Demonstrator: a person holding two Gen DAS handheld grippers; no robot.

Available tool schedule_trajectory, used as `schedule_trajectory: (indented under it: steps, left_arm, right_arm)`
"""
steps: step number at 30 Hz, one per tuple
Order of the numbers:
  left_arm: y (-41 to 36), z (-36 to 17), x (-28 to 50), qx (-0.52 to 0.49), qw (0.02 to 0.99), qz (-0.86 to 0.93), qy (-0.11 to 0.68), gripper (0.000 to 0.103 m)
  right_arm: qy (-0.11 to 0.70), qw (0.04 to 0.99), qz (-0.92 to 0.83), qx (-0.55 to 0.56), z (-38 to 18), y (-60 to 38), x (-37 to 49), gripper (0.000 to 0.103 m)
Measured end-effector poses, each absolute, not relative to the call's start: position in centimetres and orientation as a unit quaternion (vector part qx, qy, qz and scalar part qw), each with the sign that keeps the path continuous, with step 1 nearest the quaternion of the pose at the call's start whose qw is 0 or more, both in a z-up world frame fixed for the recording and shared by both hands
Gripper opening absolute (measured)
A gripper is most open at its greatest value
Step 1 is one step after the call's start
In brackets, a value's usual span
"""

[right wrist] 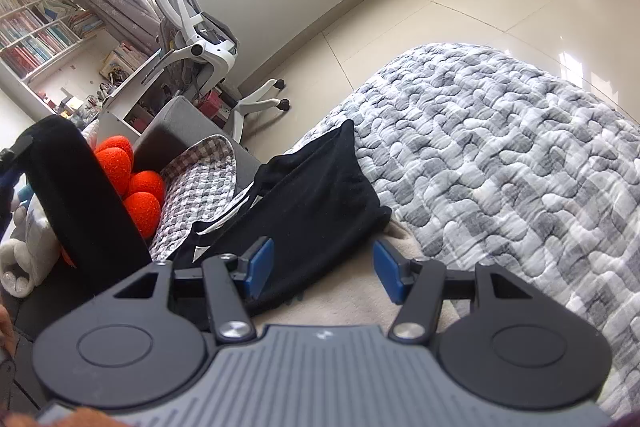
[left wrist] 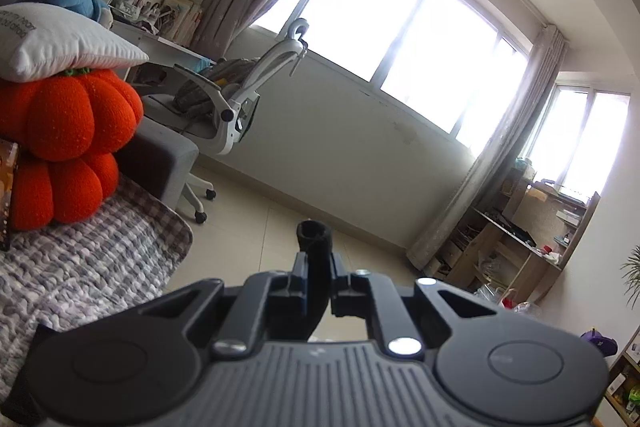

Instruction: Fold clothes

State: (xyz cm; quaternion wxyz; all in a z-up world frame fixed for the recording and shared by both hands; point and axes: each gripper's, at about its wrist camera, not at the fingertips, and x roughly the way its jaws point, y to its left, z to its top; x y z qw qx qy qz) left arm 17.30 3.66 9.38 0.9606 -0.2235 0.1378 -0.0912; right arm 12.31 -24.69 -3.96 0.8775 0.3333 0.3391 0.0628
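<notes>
While the left tool [left wrist: 316,267] is raised off the bed, clenched on a strip of black cloth [left wrist: 314,247] | black garment [right wrist: 316,199] lies bunched on the grey quilt [right wrist: 500,155], folds still rough | right tool [right wrist: 324,271] released, fingers straddling its near edge

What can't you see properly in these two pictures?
- Left gripper: its jaws look shut on black cloth; its own body hides the rest.
- Black garment, right wrist view: near edge hidden behind the open right gripper.
- Pillow writing: cut off by the left edge.
- Windows: glare hides outside.
</notes>
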Motion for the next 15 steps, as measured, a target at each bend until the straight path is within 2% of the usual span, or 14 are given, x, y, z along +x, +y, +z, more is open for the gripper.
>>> schedule_trajectory:
  steps: [8,15]
  left_arm:
    - [-0.5,6.1,18.1,-0.232,0.95,-0.119,0.172,0.01]
    - [-4.1,1.1,19.0,-0.239,0.937,-0.131,0.22,0.01]
  right_arm:
    - [0.335,0.872,0.061,0.352,-3.9,-26.0,12.2,0.06]
    - [0.329,0.859,0.056,0.388,-4.0,-27.6,11.9,0.06]
